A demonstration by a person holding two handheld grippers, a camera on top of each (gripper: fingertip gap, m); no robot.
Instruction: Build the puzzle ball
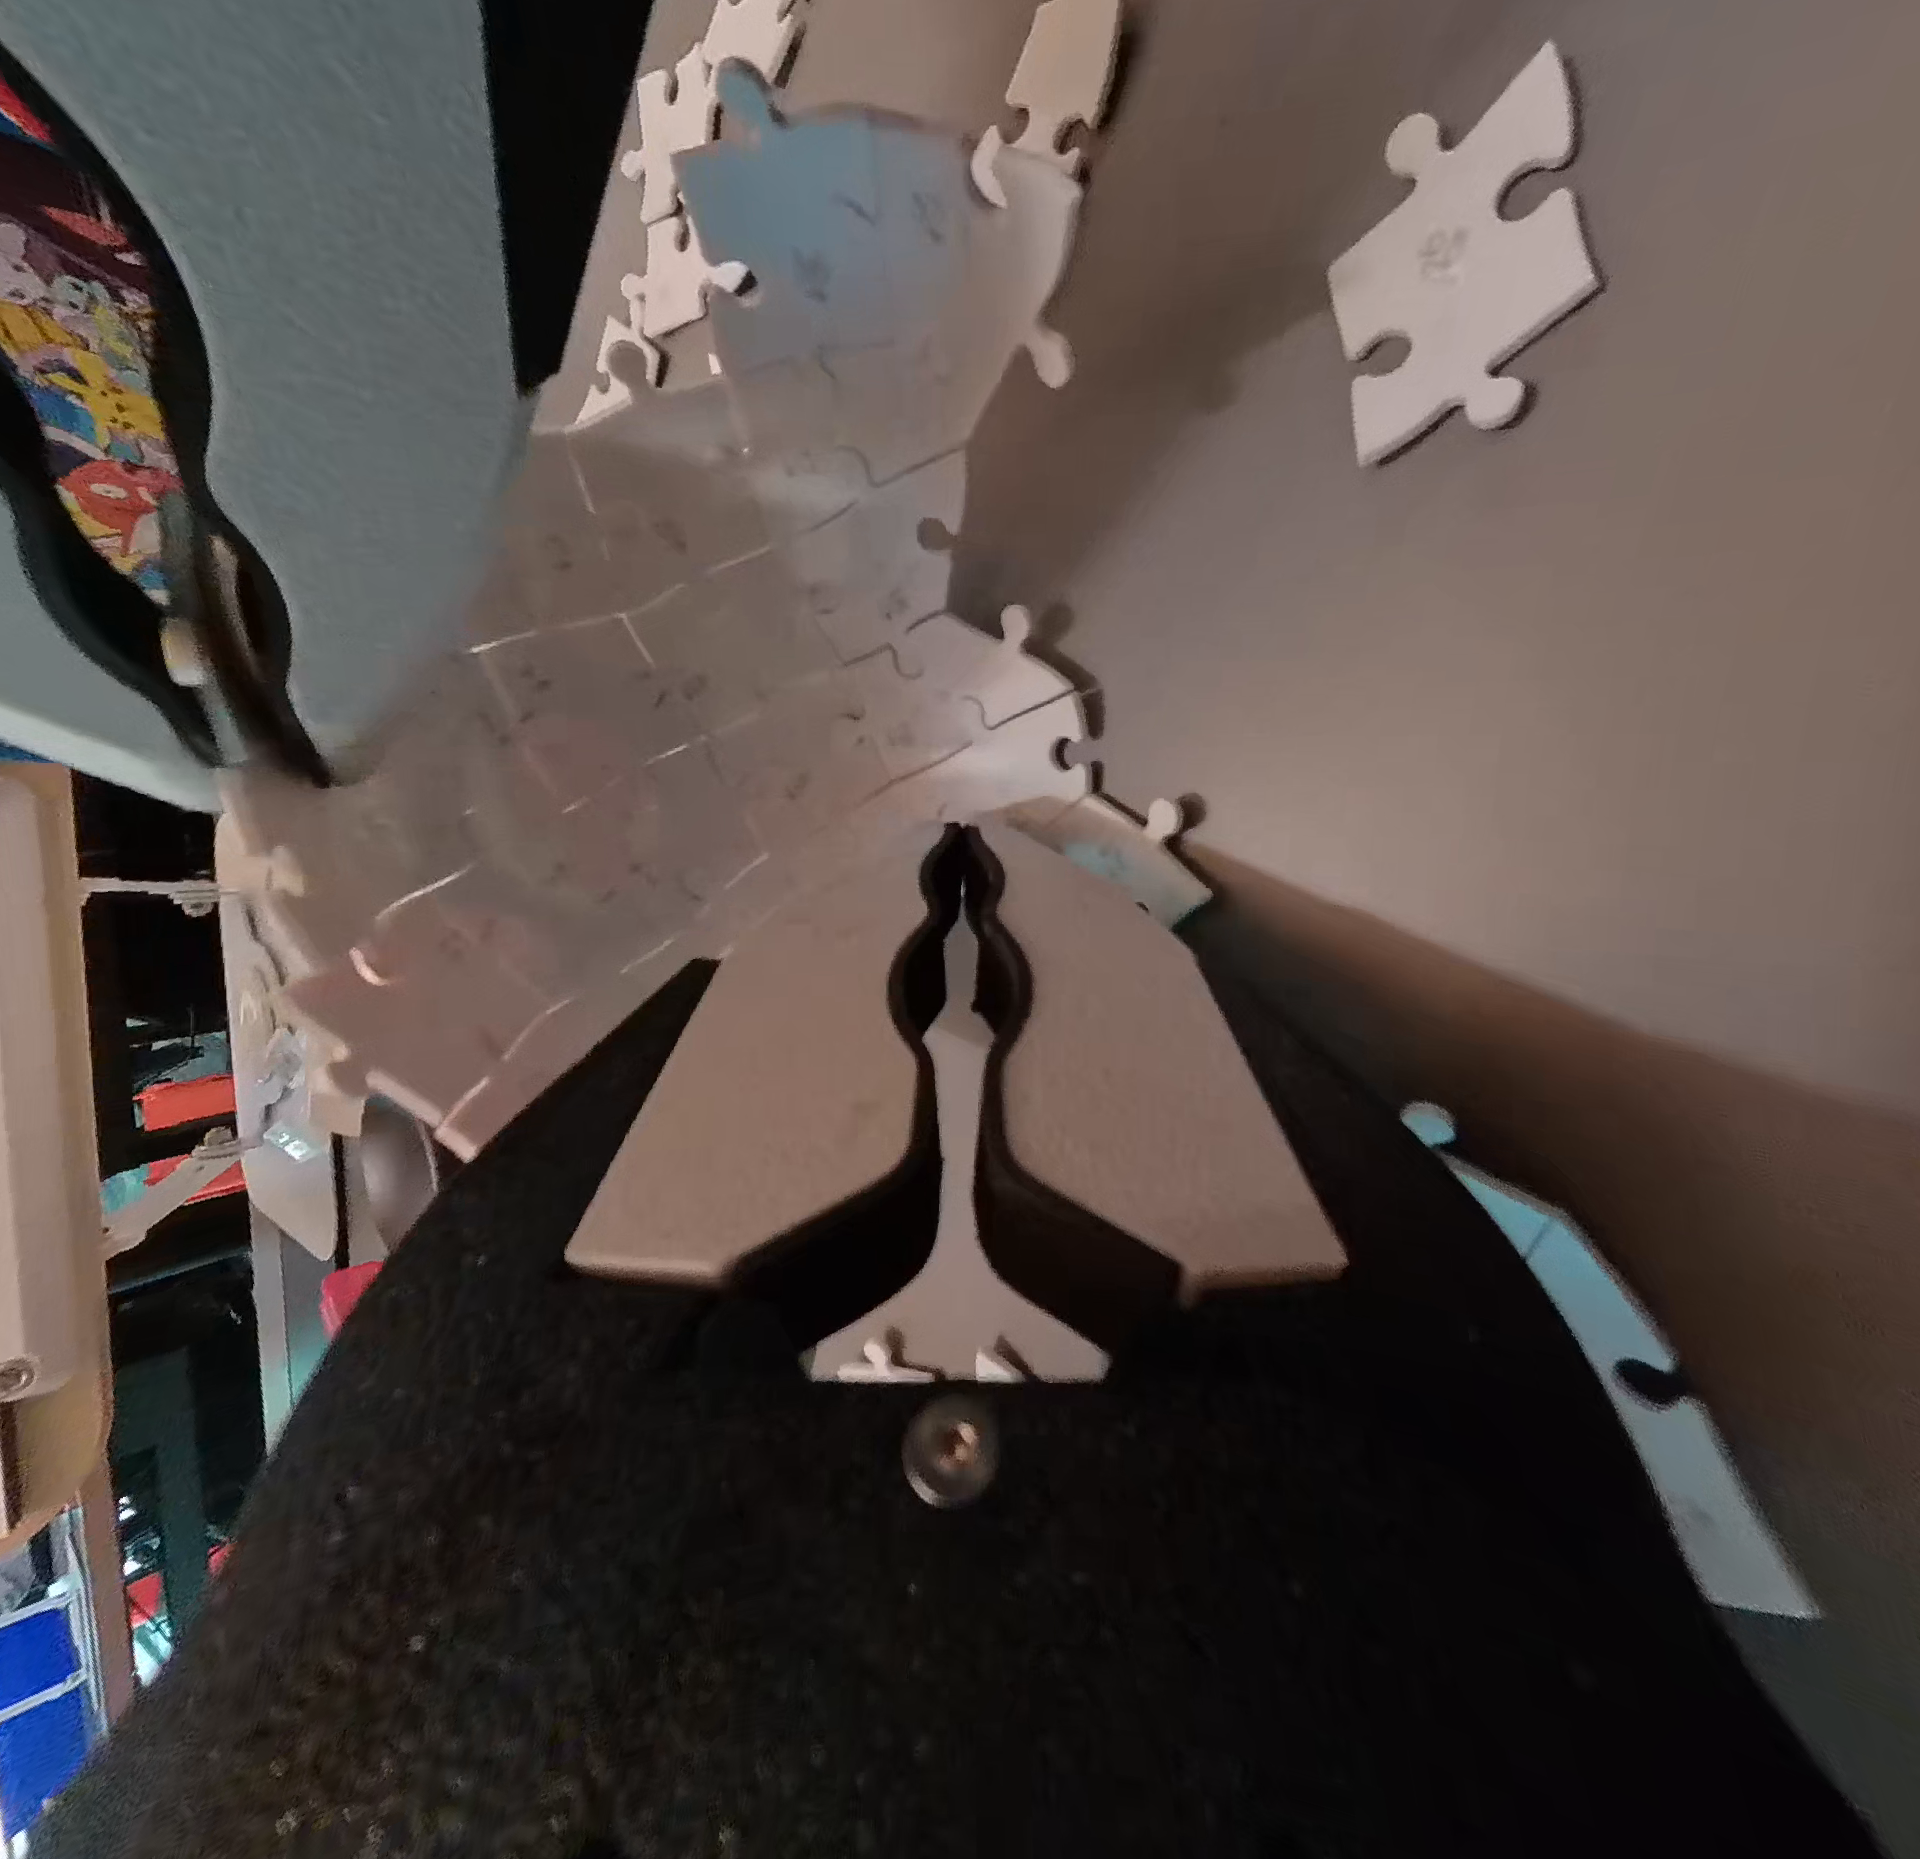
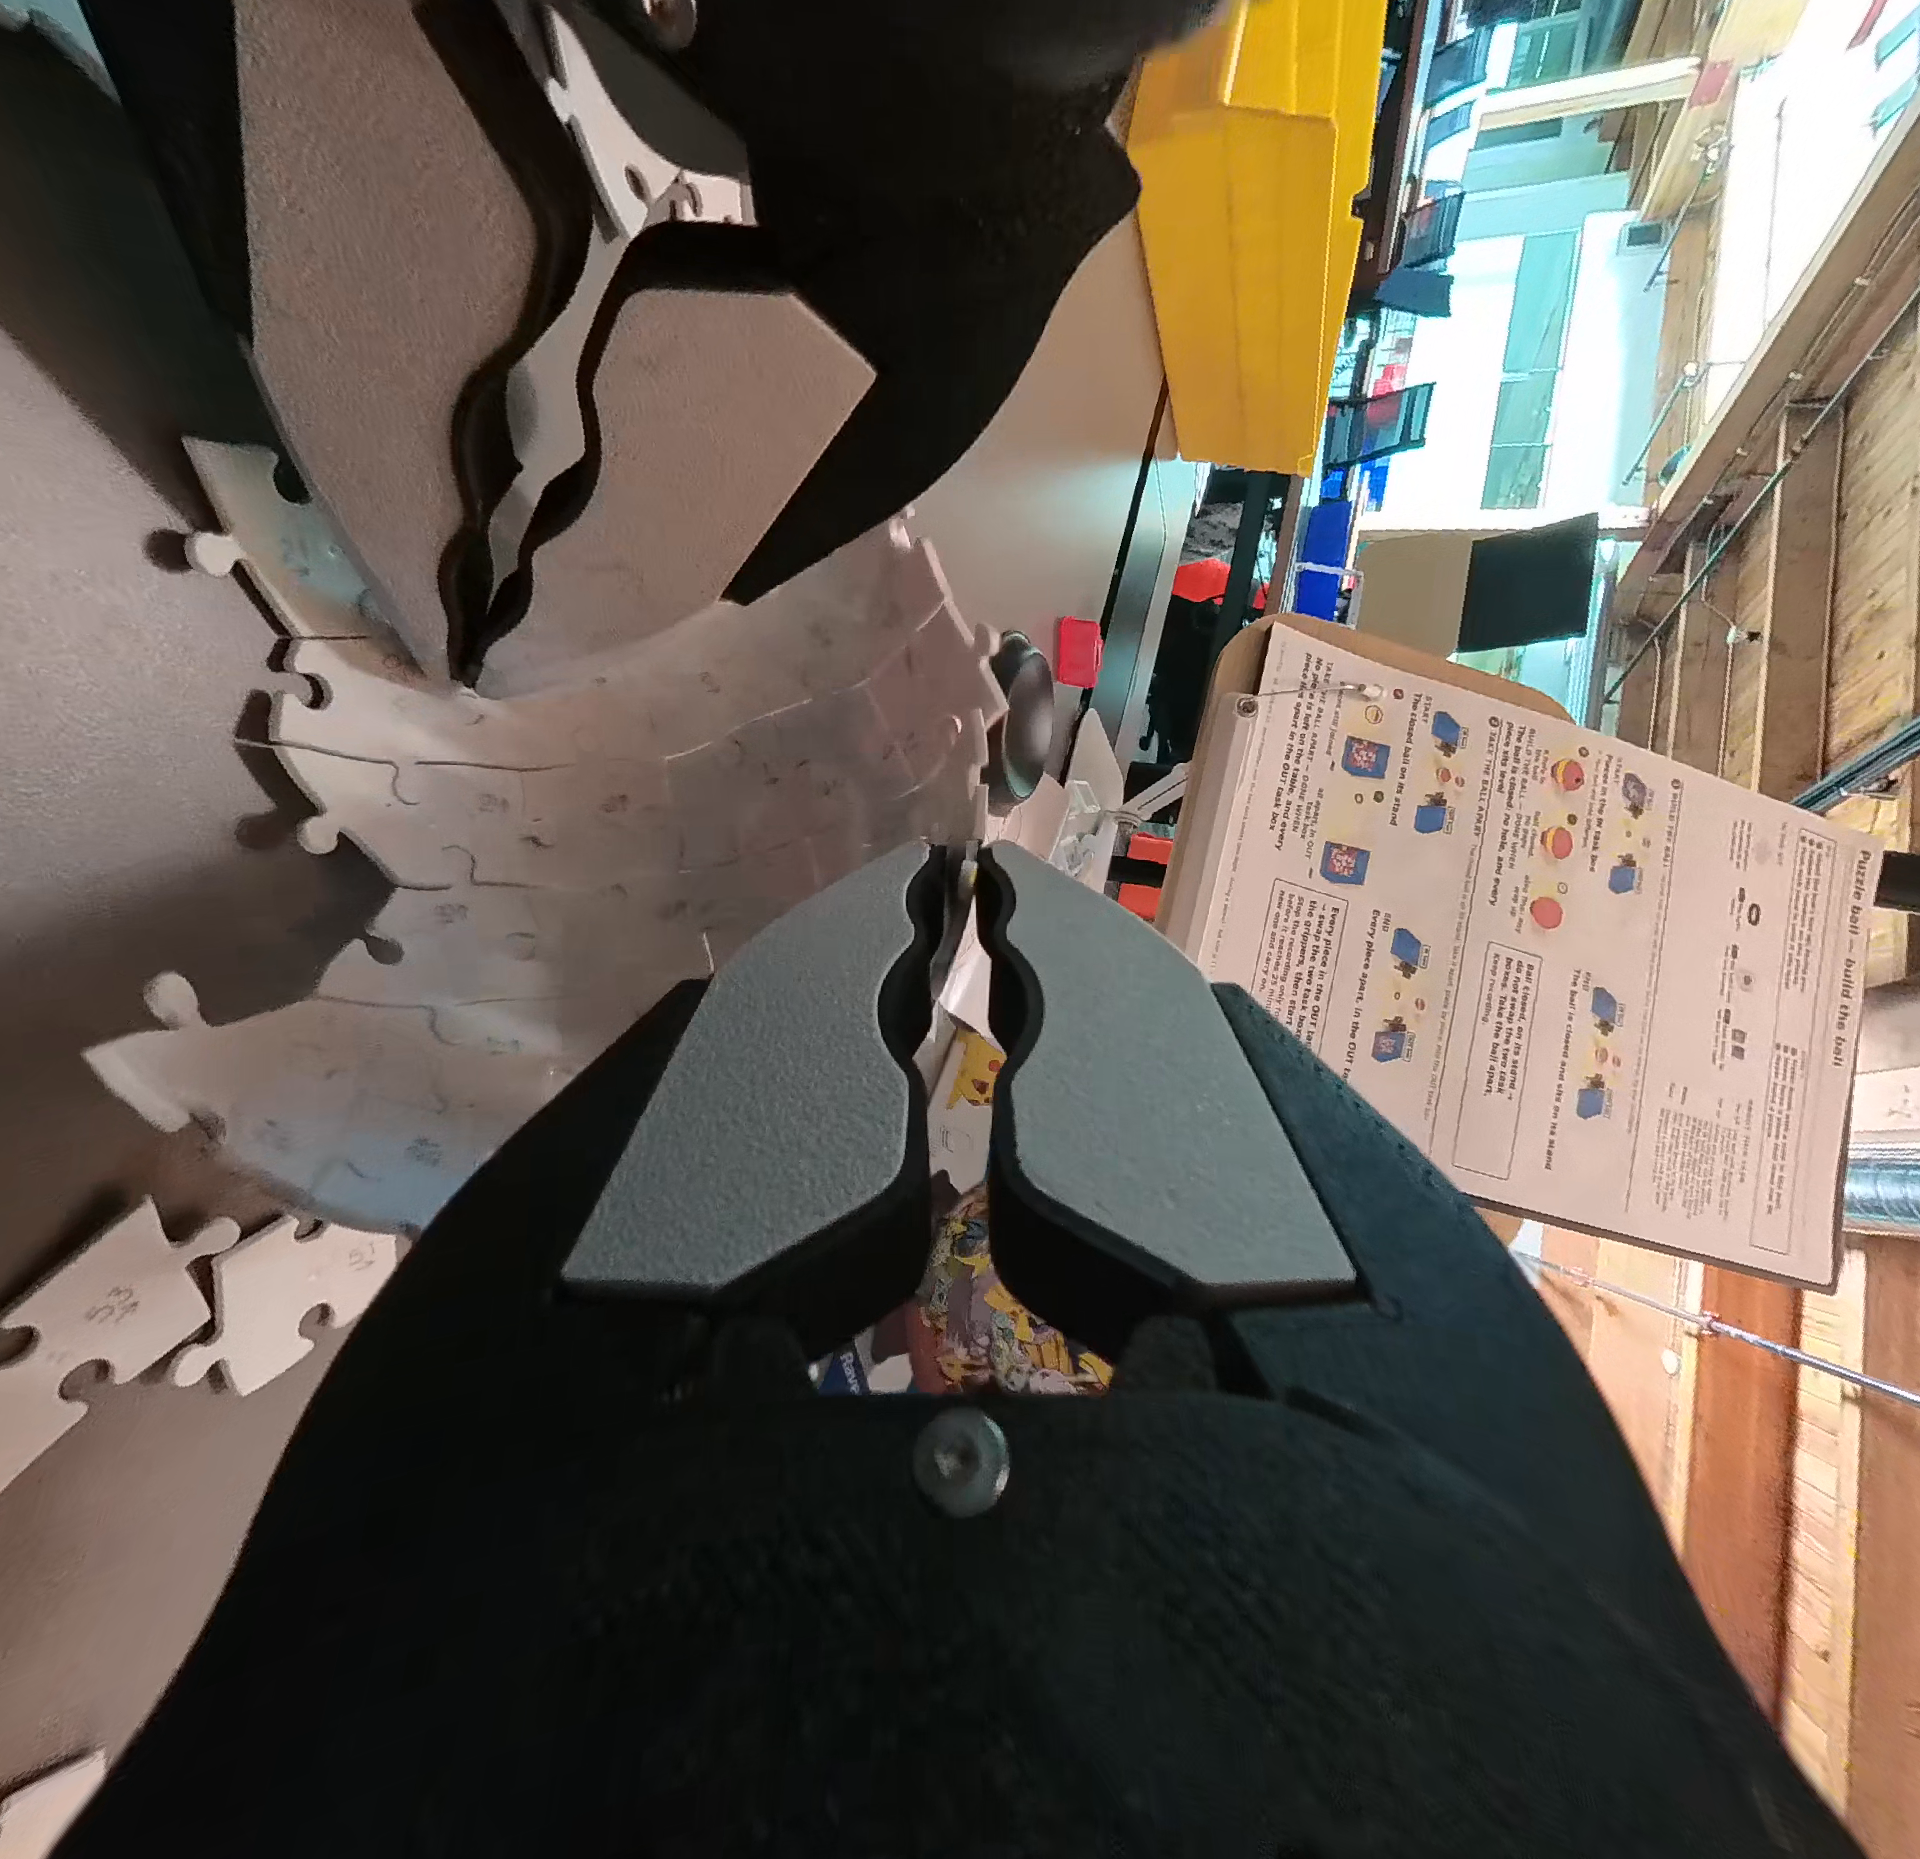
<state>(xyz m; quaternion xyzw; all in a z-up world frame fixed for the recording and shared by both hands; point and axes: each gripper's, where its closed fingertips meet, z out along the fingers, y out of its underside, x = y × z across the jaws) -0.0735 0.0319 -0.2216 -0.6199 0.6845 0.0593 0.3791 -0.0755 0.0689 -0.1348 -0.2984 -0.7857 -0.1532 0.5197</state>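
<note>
Grey-white plastic: a curved, partly joined section of the puzzle ball [image 1: 665, 729] hangs between your two tools, its blank inner faces turned to both cameras, above the matte brown tabletop [image 1: 1558, 666].
Left gripper: your left gripper [image 1: 964, 841] has its jaws drawn together on the section's near edge; in the right wrist view the same tool [image 2: 468, 666] reaches in from the upper left and pinches the section's rim.
Right gripper: your right gripper [image 2: 971, 859] is clamped on the opposite edge of the section, a thin sliver of white plastic showing between its tips; in the left wrist view it [image 1: 275, 760] looms in from the left, blurred.
Section shape: rows of interlocked pieces curve away in an arc, with knobs and sockets left bare along the ragged border.
Loose piece: one single piece [image 1: 1465, 261] lies flat on the tabletop, well apart from the held section.
More pieces: a joined strip [image 1: 748, 33] lies beyond the section, and in the right wrist view a joined flat group [image 2: 156, 1321] lies at lower left.
Pale blue pieces: two [image 1: 1579, 1321] lie beside your left gripper's body, partly hidden by it.
Backdrop: a printed instruction sheet [image 2: 1538, 978] hangs on a board, beside a yellow bin [image 2: 1247, 199].
</note>
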